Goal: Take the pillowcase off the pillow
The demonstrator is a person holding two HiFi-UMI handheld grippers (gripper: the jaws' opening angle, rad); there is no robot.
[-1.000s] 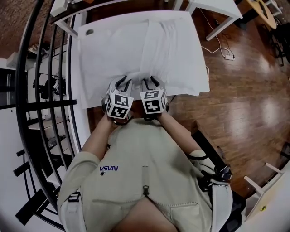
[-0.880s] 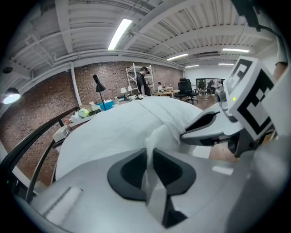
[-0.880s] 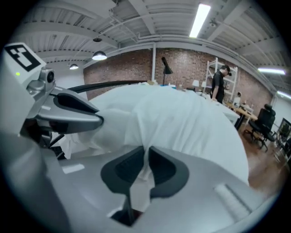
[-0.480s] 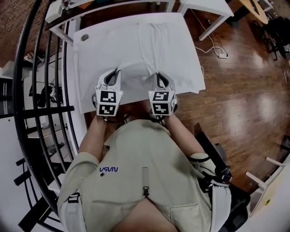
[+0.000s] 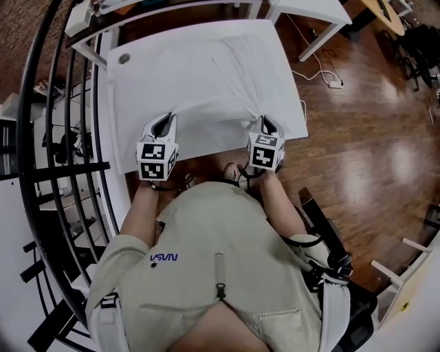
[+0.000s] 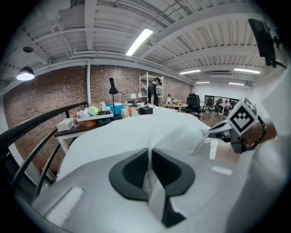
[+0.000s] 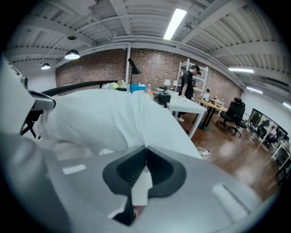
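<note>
A white pillow in its white pillowcase point(image 5: 206, 75) lies across the white table point(image 5: 118, 110). My left gripper point(image 5: 165, 122) is at the near edge on the left, and its jaws have just been closing onto the pillowcase hem point(image 6: 149, 152). My right gripper point(image 5: 267, 125) is shut on the same hem point(image 7: 144, 159) near the right corner. The cloth between the two grippers is pulled out wide along the near edge. In the left gripper view the right gripper point(image 6: 227, 129) shows at the far right with a fold of cloth in it.
A black curved railing point(image 5: 62, 137) runs down the left side. Wooden floor point(image 5: 364, 137) lies to the right, with a cable point(image 5: 330, 79) on it. More white tables point(image 5: 309, 10) stand behind, and a cluttered side table point(image 6: 91, 116) lies beyond the pillow.
The two grippers were side by side at the middle of the near edge. They have moved apart, the right one farthest, drawing the hem out wide.
</note>
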